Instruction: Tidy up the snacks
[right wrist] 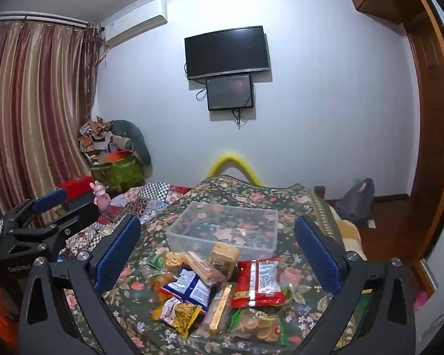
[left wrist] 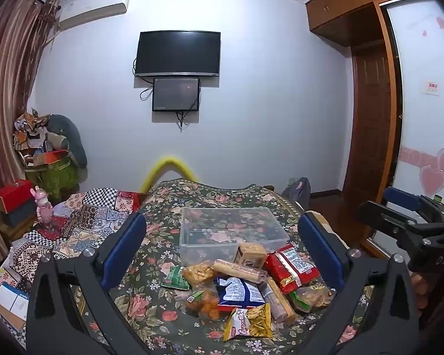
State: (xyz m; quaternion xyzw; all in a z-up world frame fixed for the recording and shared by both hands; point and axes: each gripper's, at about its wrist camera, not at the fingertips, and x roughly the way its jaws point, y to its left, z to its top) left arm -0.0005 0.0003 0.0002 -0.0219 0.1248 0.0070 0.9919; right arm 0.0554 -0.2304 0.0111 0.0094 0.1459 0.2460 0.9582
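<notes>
Left hand-held gripper (left wrist: 222,254): jaws spread wide, nothing between the blue pads, held above the pile.
Right hand-held gripper (right wrist: 219,254): also spread wide and empty, level with the other; each one shows at the edge of the other's view.
Snacks: a loose heap on the floral dark-green bedspread (left wrist: 151,304), just in front of the clear rectangular plastic bin (left wrist: 232,230), which looks empty.
Top of heap: a long clear-wrapped roll of biscuits (left wrist: 239,270) lies across the other packets; a small tan carton (left wrist: 250,255) stands close against the bin's near wall.
Slip risk: the red foil packet with a white label (left wrist: 290,266) and the blue-and-white crinkly pouch (left wrist: 241,293) are glossy and soft, so I'd expect a pinch on a puffed face to slide off.
Crush risk: the clear bag of orange puffs (left wrist: 204,301) and the yellow bag of fried sticks (left wrist: 248,322) likely break inside if squeezed hard.
Pile risk: packets overlap, so lifting a lower one probably drags or tips its neighbours.
Bin risk: it sits on soft bedding and may tilt or scoot if nudged.
Collision risk: two grippers this close could knock together over the heap.
</notes>
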